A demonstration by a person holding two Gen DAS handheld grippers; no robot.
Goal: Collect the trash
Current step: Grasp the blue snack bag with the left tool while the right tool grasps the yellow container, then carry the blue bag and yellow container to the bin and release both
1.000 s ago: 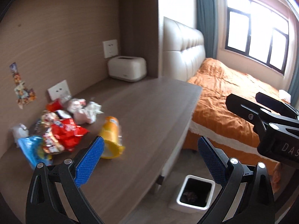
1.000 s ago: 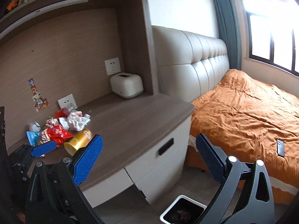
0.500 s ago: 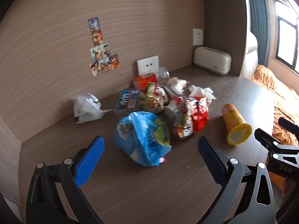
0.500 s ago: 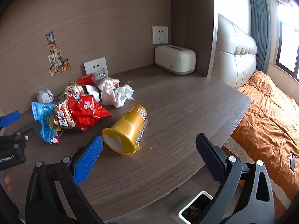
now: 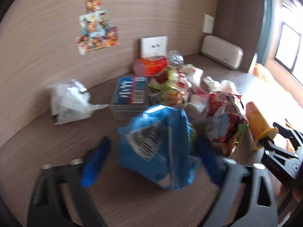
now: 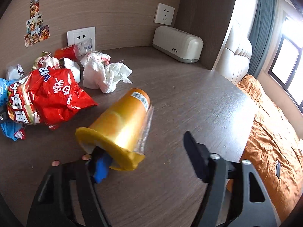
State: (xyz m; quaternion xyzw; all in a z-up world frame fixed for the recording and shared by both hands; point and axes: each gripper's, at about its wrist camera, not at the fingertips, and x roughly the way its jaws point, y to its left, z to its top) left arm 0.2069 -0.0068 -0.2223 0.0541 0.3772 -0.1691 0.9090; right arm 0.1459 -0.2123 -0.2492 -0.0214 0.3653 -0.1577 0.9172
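Your left gripper (image 5: 151, 162) straddles the blue snack bag (image 5: 157, 147) on the desk (image 5: 47, 141); its jaws have just been closing, the bag is between them, but blur hides whether the pads press it. Your right gripper (image 6: 145, 153) has been closing too: one finger sits inside the open mouth of the yellow chip can (image 6: 121, 124), lying on its side mid-desk, the other still clear of it. A red snack bag (image 6: 55, 96) and crumpled tissue (image 6: 106, 75) lie near the back wall.

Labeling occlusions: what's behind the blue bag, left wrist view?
Behind the blue bag: clear box and crumpled wrappers, both partly visible. Their near edges and the desk under the bag are covered.
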